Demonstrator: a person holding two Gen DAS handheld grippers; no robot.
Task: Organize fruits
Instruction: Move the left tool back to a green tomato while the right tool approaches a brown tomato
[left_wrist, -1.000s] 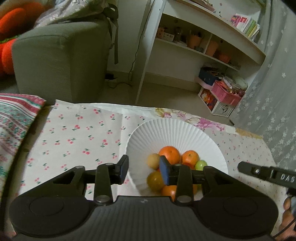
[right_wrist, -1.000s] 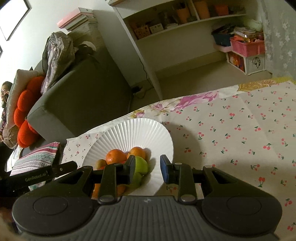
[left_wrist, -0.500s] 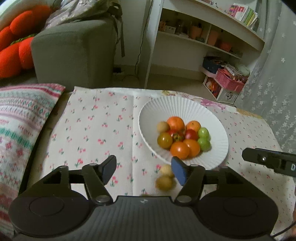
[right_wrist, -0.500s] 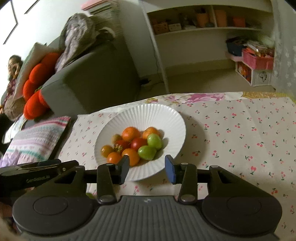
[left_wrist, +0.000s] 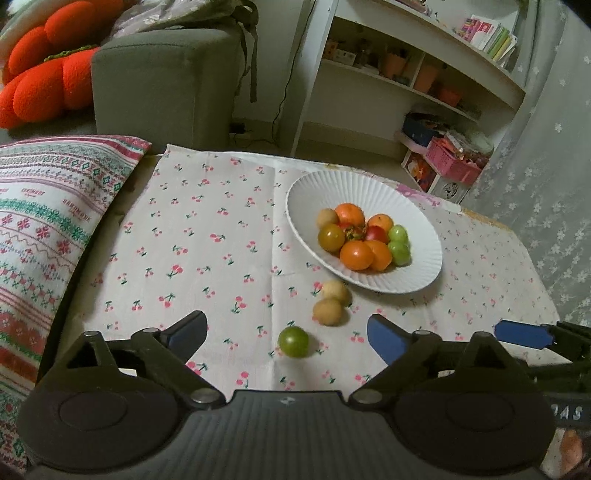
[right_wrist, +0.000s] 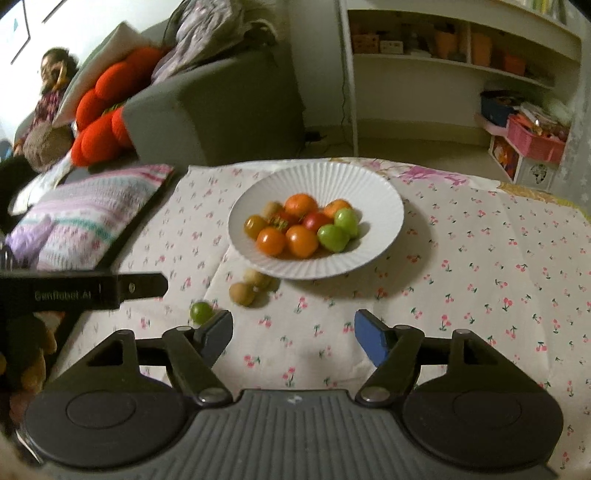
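Note:
A white ribbed plate (left_wrist: 314, 192) (right_wrist: 376, 192) on the cherry-print cloth holds several fruits: orange, red, green and brownish ones. In front of the plate two small tan fruits (left_wrist: 328, 311) (right_wrist: 242, 293) lie side by side on the cloth. A green fruit (left_wrist: 293, 342) (right_wrist: 201, 312) lies nearer still. My left gripper (left_wrist: 286, 334) hangs over the cloth, jaws opening, with the green fruit between them but not touched. My right gripper (right_wrist: 293, 328) stands further right, jaws opening, nothing between them.
A striped pillow (left_wrist: 40, 206) lies along the table's left side. Behind stand a grey sofa (left_wrist: 162, 77) with red cushions and a white shelf unit (left_wrist: 406, 74). A person (right_wrist: 48, 92) sits on the sofa at far left. A pink basket (left_wrist: 452, 162) sits on the floor.
Both grippers have drawn back from the plate and their jaws have spread wide. Two tan fruits and a green one now show on the cloth in front of the plate.

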